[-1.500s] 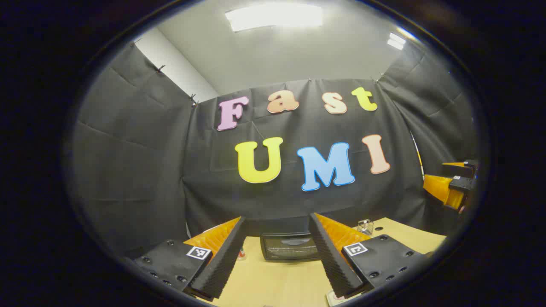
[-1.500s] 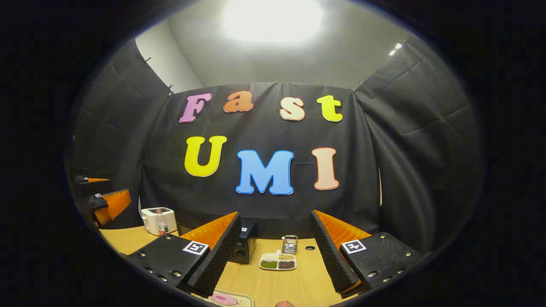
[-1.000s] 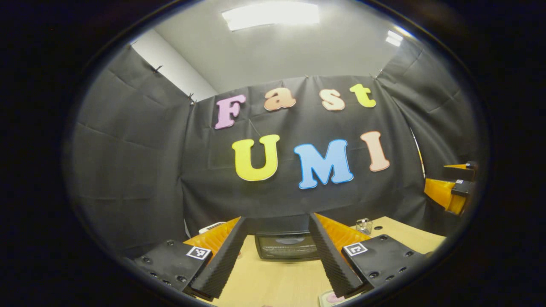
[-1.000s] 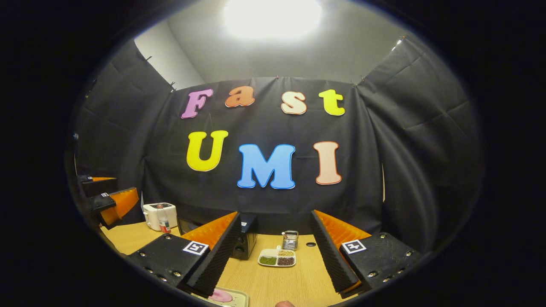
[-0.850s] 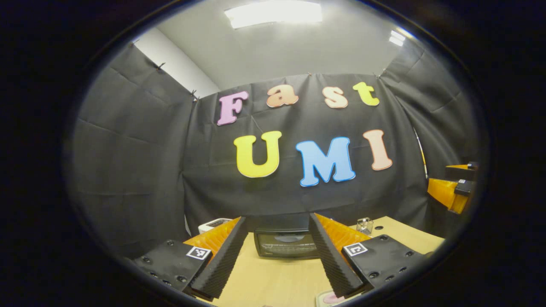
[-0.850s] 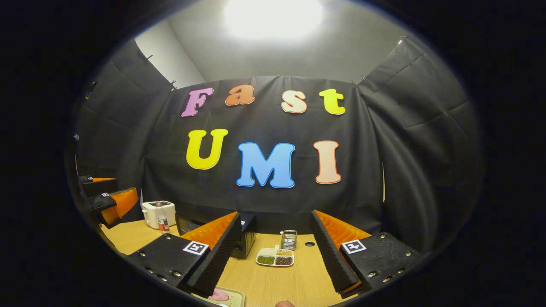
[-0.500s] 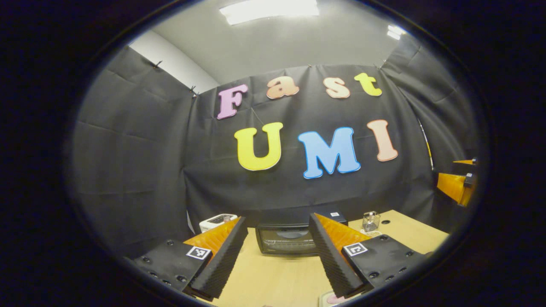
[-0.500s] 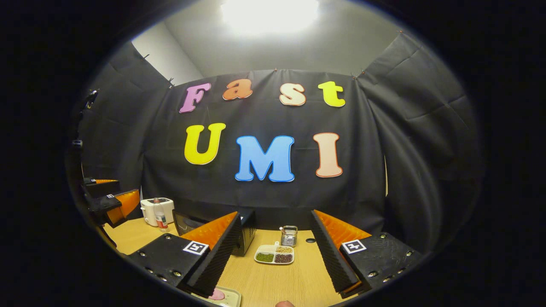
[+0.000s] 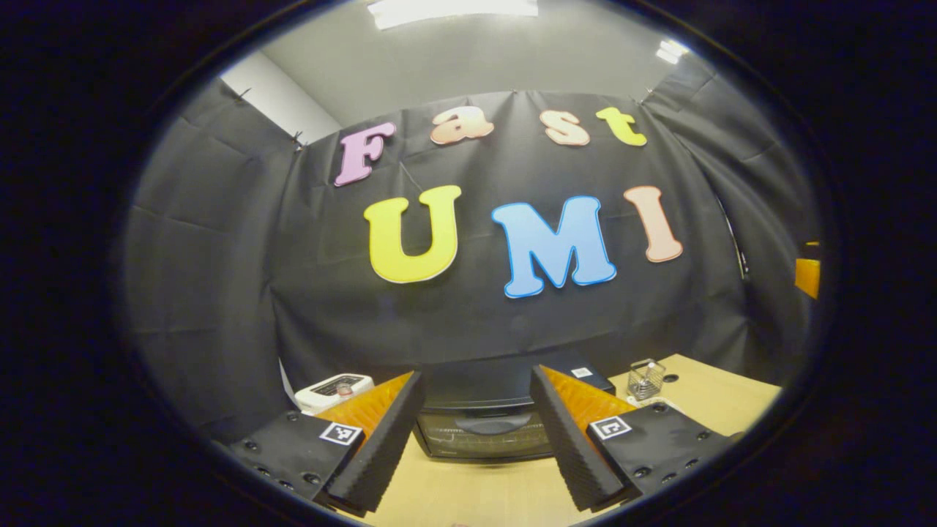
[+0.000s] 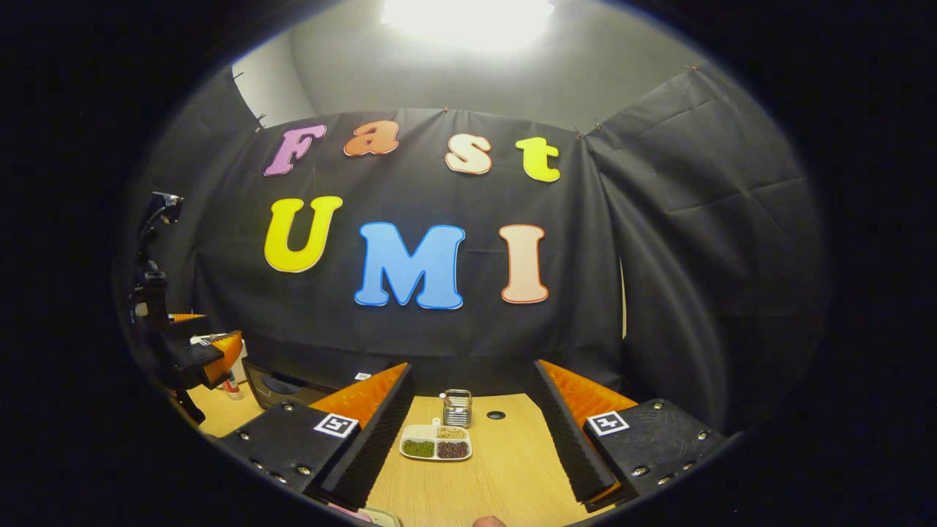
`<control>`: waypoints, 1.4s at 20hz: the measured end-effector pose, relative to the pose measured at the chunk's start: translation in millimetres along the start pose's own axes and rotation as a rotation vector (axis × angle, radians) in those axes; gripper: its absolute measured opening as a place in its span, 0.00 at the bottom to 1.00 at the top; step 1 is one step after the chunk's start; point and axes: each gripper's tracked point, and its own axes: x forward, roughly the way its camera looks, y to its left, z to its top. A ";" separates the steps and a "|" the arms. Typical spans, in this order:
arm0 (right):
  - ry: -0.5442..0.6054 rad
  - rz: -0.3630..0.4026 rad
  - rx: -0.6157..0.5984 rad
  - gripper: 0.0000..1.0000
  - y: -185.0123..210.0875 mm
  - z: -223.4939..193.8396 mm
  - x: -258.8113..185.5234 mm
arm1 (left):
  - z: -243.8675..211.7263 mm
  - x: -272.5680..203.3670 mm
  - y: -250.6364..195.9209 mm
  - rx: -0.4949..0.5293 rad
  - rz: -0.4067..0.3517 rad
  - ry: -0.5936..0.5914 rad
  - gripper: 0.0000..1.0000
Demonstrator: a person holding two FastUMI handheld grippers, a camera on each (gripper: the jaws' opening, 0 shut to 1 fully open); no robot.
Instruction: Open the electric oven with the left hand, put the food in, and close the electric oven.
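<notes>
On the table (image 9: 468, 498), from left to right: white toaster (image 9: 333, 384) at far left, black electric oven (image 9: 479, 421) dead ahead between the fingers of the left hand-held gripper (image 9: 472, 432), door shut, small wire basket (image 9: 646, 377) off to the right. Left hand-held gripper spread apart, empty, short of the door. Right hand-held gripper (image 10: 468, 439) likewise apart and empty, aimed at a divided snack tray (image 10: 435, 443). Best approach, judging from here: level, centred on the recessed handle at the door's top edge, closing only once both fingers straddle it, then pulling down along the hinge arc.
</notes>
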 end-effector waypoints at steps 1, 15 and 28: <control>-0.008 -0.014 -0.004 0.98 2.7 5.2 0.3 | -9.1 12.1 -1.4 0.003 -0.015 0.006 0.98; 0.062 -0.197 -0.143 0.98 -0.3 -7.2 -18.9 | -134.4 128.9 -20.6 -0.042 -0.103 0.181 1.00; 0.060 -0.200 -0.154 0.98 -29.4 -14.1 -18.6 | -153.2 99.1 -19.7 -0.093 -0.095 0.206 1.00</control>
